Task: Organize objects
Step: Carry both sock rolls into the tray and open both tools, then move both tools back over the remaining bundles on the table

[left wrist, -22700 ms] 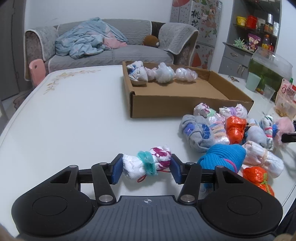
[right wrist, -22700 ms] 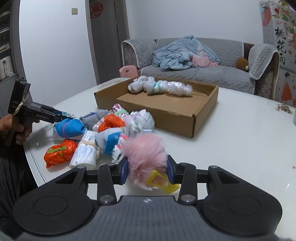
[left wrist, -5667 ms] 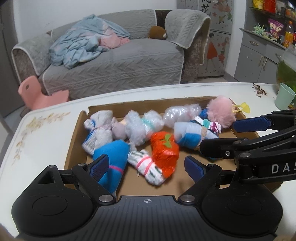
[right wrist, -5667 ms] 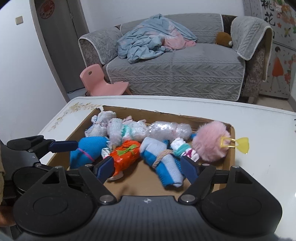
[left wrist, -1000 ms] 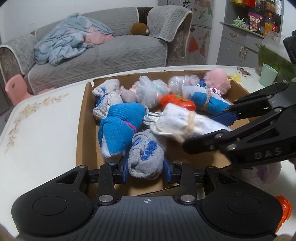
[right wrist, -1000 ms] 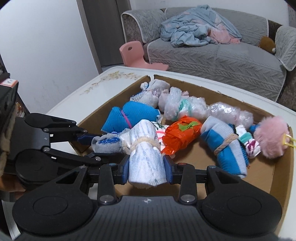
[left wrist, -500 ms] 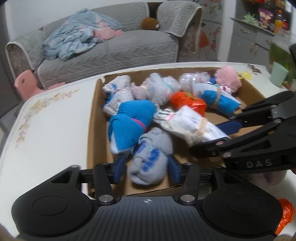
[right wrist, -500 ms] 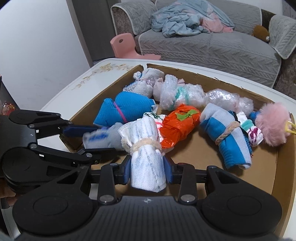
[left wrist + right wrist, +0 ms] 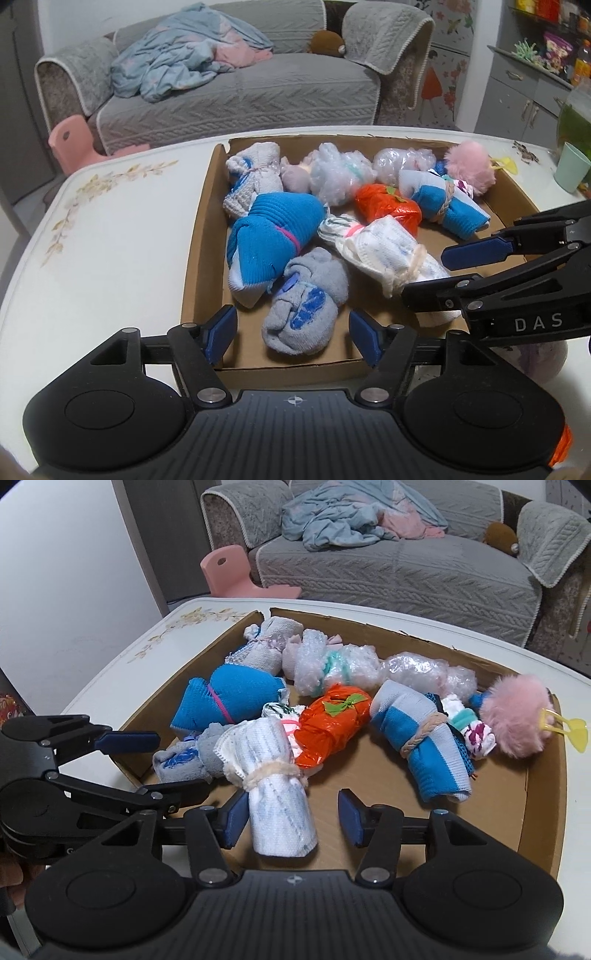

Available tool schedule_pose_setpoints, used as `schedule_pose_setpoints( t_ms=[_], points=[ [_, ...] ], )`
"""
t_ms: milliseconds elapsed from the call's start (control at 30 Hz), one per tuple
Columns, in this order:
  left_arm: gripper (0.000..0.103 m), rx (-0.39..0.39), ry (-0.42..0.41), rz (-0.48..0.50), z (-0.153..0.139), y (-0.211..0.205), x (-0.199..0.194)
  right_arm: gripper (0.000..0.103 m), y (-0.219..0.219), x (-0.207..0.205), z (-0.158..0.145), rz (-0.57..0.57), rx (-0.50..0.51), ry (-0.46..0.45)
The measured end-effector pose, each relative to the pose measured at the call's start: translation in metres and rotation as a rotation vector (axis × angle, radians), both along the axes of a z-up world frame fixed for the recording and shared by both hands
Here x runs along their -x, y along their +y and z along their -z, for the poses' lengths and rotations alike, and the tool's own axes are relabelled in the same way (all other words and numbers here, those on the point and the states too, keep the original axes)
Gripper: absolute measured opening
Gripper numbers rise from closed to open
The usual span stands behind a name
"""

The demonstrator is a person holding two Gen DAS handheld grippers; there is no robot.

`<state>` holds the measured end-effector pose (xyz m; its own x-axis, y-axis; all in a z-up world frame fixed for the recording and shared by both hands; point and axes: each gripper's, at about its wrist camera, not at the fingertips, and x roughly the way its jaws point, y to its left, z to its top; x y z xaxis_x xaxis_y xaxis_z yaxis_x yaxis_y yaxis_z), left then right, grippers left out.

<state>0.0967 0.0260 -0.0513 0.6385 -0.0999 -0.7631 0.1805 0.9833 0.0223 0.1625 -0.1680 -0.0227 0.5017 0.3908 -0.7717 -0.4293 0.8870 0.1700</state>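
A shallow cardboard box (image 9: 201, 236) (image 9: 541, 808) on the white table holds several rolled bundles. My left gripper (image 9: 293, 334) is open at the box's near edge, with a grey and blue sock roll (image 9: 303, 317) lying free between its fingers. My right gripper (image 9: 290, 819) is open, with a white roll tied with a beige band (image 9: 275, 794) lying loose between its fingers, nearer the left one. That white roll (image 9: 391, 254) also shows in the left wrist view, and the grey roll (image 9: 184, 762) in the right wrist view. A blue roll (image 9: 269, 236), an orange bundle (image 9: 330, 723) and a pink pompom (image 9: 515, 716) lie in the box.
A pale purple bundle (image 9: 543, 360) and an orange one (image 9: 561, 446) lie on the table right of the box. A green cup (image 9: 572, 171) stands at the table's far right. A grey sofa (image 9: 240, 85) and a pink child's chair (image 9: 225, 570) stand beyond the table.
Both grippers have opened. The left one let go of the grey sock roll and the right one let go of the white roll; both rolls now lie in the box.
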Motion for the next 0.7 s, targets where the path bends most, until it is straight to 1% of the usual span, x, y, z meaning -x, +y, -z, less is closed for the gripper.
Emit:
schedule_pose_setpoints(
  t_ms=[200,300,400,700],
  points=[
    [0.075,0.013,0.0,-0.013,-0.005,0.002,0.004,0.05,0.0,0.003,-0.004,0.01,0.0,-0.009],
    [0.081,-0.004,-0.011,-0.03,-0.008,0.002,0.007,0.052,-0.002,0.005,-0.007,0.013,-0.004,-0.011],
    [0.082,0.013,-0.011,-0.035,-0.01,0.004,0.01,0.053,-0.003,0.007,-0.01,0.014,-0.008,-0.017],
    [0.084,0.019,-0.024,-0.048,-0.02,0.004,0.023,0.058,-0.005,0.015,-0.017,0.022,-0.019,-0.029]
  ],
)
